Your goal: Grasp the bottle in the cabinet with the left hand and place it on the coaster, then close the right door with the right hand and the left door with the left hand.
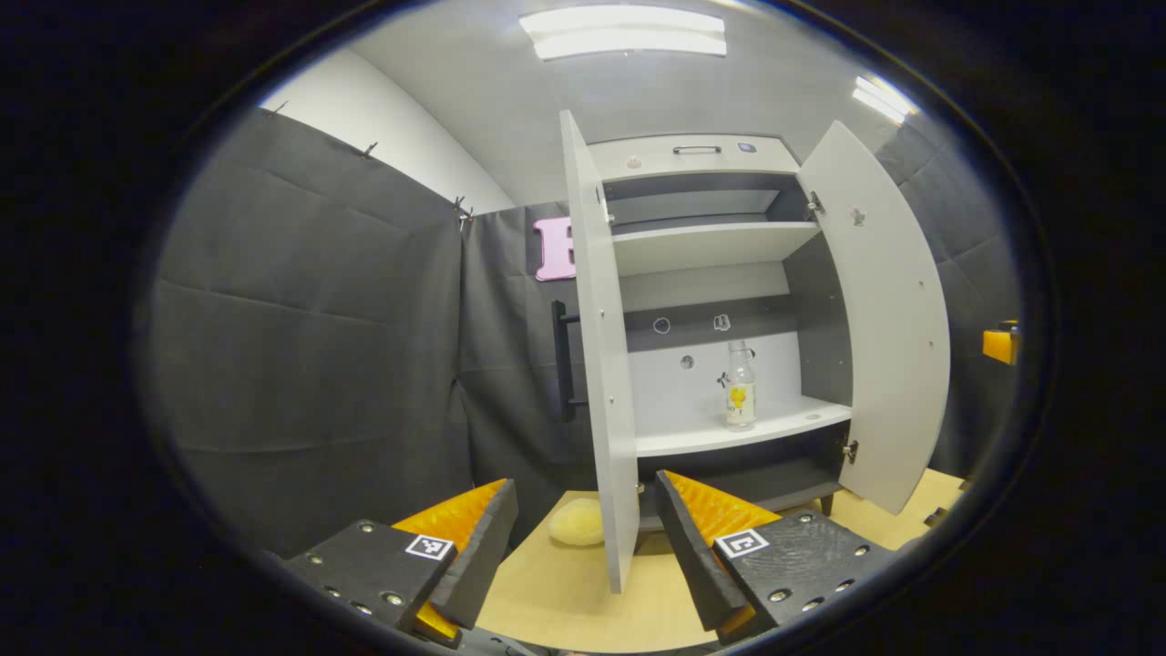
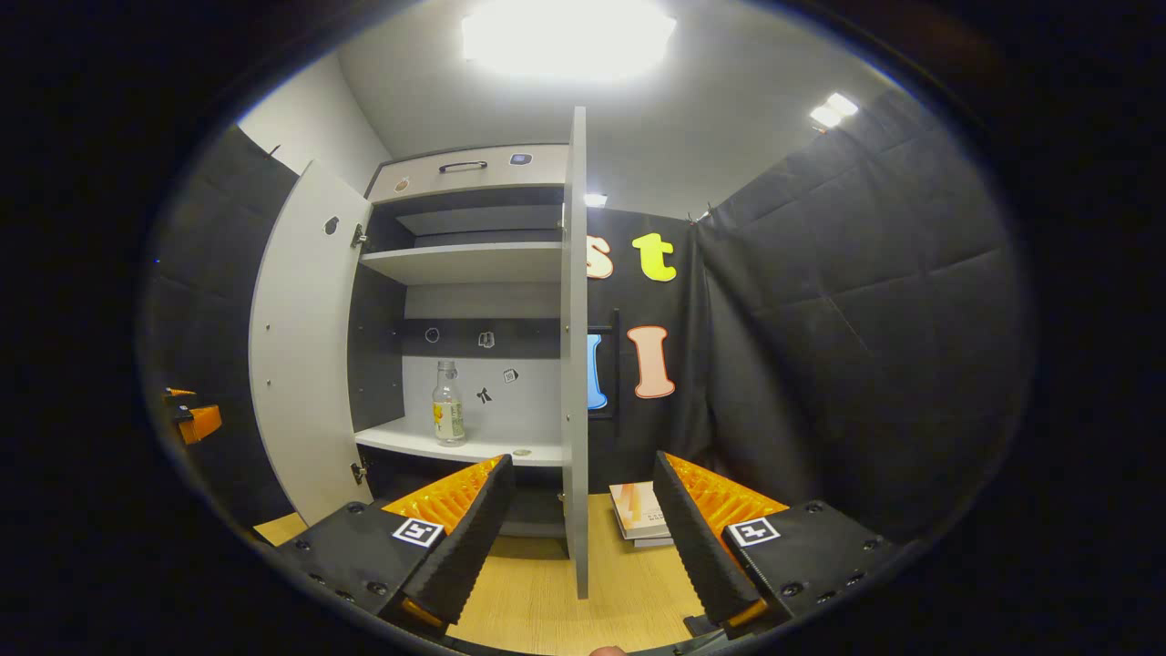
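Nothing done yet: bottle (image 1: 740, 386) on the cabinet shelf (image 1: 742, 430), both doors wide; my left gripper (image 1: 583, 538) and right gripper (image 2: 578, 533) gape empty.

Black quilted cloth (image 1: 310, 346) hangs as the booth's wall from nine to three o'clock, with a white room wall (image 1: 401, 146) rising above it at eleven. Ceiling light panels (image 1: 624, 32) glow at twelve. A light wooden table (image 2: 629, 583) spreads at six.
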A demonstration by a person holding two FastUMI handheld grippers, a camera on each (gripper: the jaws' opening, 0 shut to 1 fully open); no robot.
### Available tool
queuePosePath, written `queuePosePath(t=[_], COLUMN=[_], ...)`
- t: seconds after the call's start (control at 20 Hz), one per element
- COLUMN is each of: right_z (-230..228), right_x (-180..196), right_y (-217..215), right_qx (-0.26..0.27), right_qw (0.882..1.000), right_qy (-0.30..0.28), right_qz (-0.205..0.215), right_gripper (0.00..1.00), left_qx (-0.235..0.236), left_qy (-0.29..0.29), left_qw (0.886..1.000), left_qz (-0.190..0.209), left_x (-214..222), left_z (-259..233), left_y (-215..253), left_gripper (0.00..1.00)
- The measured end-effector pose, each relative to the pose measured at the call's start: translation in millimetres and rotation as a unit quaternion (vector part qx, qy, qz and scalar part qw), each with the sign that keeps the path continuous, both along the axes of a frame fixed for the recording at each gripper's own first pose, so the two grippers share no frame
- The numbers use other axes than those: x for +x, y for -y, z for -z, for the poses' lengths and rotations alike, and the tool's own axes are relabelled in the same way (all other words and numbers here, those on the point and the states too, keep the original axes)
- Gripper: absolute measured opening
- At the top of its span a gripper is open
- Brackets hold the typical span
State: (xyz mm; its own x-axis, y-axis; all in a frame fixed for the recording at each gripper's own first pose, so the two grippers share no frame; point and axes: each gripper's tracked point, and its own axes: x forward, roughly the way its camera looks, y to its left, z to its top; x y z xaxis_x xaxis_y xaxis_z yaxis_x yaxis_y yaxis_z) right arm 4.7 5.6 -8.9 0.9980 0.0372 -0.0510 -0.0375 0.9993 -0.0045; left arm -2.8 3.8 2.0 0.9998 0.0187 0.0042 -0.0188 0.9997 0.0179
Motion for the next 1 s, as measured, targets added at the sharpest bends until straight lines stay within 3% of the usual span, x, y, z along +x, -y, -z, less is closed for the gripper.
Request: queuePosePath(t=[0.25, 0.6, 1.0], right_z=[4, 24, 49], right_x=[1, 3, 8], right_y=[3, 30, 66], right_qx=[0.003, 0.010, 0.021], right_qw=[1.000, 1.000, 0.999], right_qy=[-0.003, -0.020, -0.042], right_qz=[-0.006, -0.009, -0.002], right_gripper=[0.97, 0.97, 0.97], left_qx=[0.005, -0.010, -0.037], left_qy=[0.002, 0.006, 0.001], left_qw=[1.000, 0.999, 0.995], left_qz=[0.000, 0.033, 0.088], left_x=[0, 13, 71], left_z=[-4, -16, -39], left_y=[6, 57, 132], left_gripper=[0.88, 0.88, 0.87])
